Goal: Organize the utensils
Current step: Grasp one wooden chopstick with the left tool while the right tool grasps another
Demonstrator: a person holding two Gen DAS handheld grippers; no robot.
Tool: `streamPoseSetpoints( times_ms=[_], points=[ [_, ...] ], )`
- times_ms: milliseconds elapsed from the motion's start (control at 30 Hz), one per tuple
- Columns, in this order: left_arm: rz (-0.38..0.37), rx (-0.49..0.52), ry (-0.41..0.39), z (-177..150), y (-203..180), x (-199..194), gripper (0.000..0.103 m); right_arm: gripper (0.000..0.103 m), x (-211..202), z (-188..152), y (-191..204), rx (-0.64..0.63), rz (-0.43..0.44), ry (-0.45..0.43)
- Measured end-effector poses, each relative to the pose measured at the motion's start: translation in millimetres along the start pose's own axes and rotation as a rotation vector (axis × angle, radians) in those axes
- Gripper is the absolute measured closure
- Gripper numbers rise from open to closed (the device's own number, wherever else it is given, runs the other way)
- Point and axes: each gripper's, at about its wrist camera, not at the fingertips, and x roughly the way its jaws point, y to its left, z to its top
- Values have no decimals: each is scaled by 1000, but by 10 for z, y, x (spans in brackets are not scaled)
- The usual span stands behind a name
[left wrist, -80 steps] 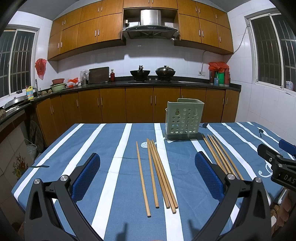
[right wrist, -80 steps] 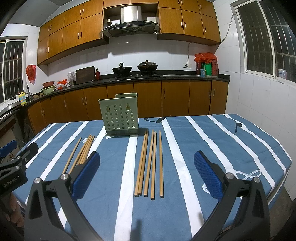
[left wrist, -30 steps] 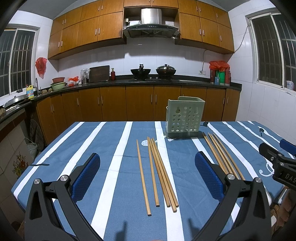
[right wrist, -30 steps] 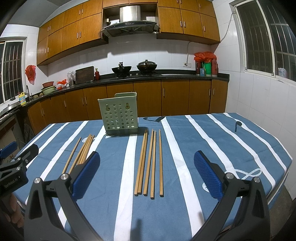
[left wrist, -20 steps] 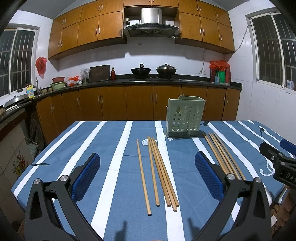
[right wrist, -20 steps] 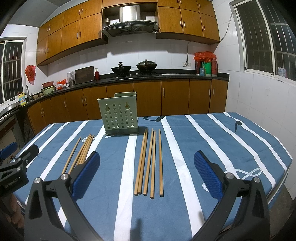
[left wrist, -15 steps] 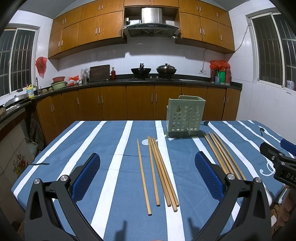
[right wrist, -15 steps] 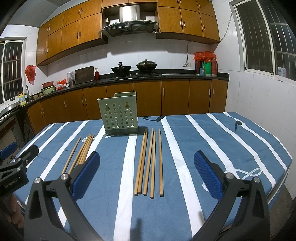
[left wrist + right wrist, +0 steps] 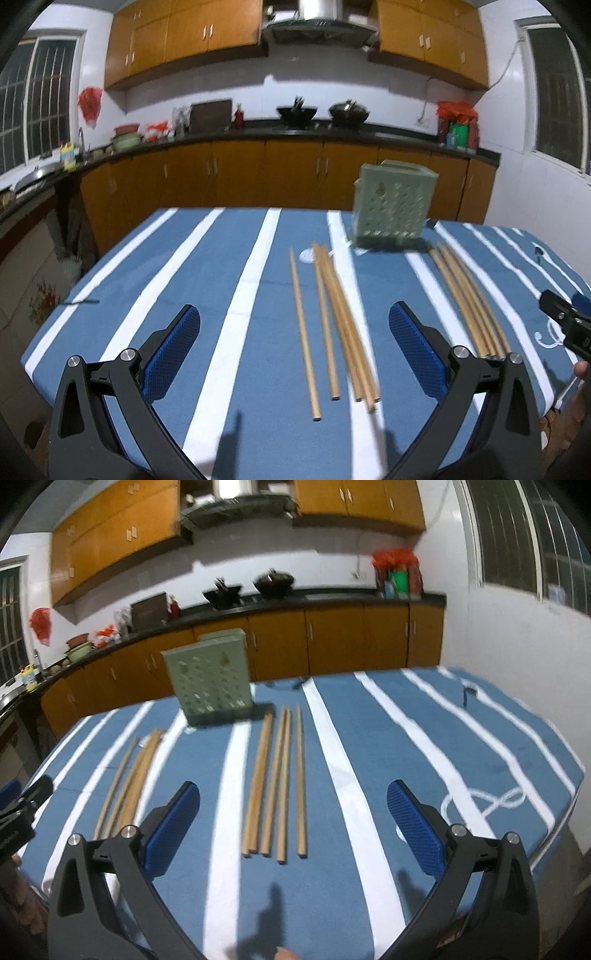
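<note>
A pale green perforated utensil holder [image 9: 391, 206] stands upright at the far side of the blue striped table; it also shows in the right wrist view [image 9: 208, 681]. Two groups of wooden chopsticks lie flat on the cloth. The left group [image 9: 334, 321] lies ahead of my left gripper [image 9: 293, 350], which is open and empty above the near table edge. The right group [image 9: 275, 779] lies ahead of my right gripper [image 9: 293, 830], also open and empty. Each view shows the other group off to the side, with the other gripper at the frame edge.
The tablecloth [image 9: 207, 295] has white stripes running away from me. Kitchen counters and wooden cabinets [image 9: 258, 173] stand behind the table. A tiled wall [image 9: 517, 646] is close on the right. The table's near edge lies just below both grippers.
Both grippers have risen and tilted down towards the table, so the chopsticks sit higher and closer in each view. The frames are now motion-blurred. Nothing on the table has moved.
</note>
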Motion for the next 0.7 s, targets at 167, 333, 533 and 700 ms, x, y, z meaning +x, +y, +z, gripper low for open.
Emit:
streamPoseSetpoints(
  times_ms=[167, 333, 533, 700],
  points=[
    [43, -6, 99, -21, 121, 222, 4, 31, 346, -4, -146, 22, -63, 111],
    [19, -16, 207, -51, 201, 440, 27, 61, 686, 23, -219, 44, -49, 186],
    [-47, -52, 295, -61, 216, 654, 47, 69, 990, 51, -118, -1, -20, 247],
    [-62, -42, 329, -43, 160, 775, 55, 82, 1183, 26, -75, -12, 0, 302]
  ],
)
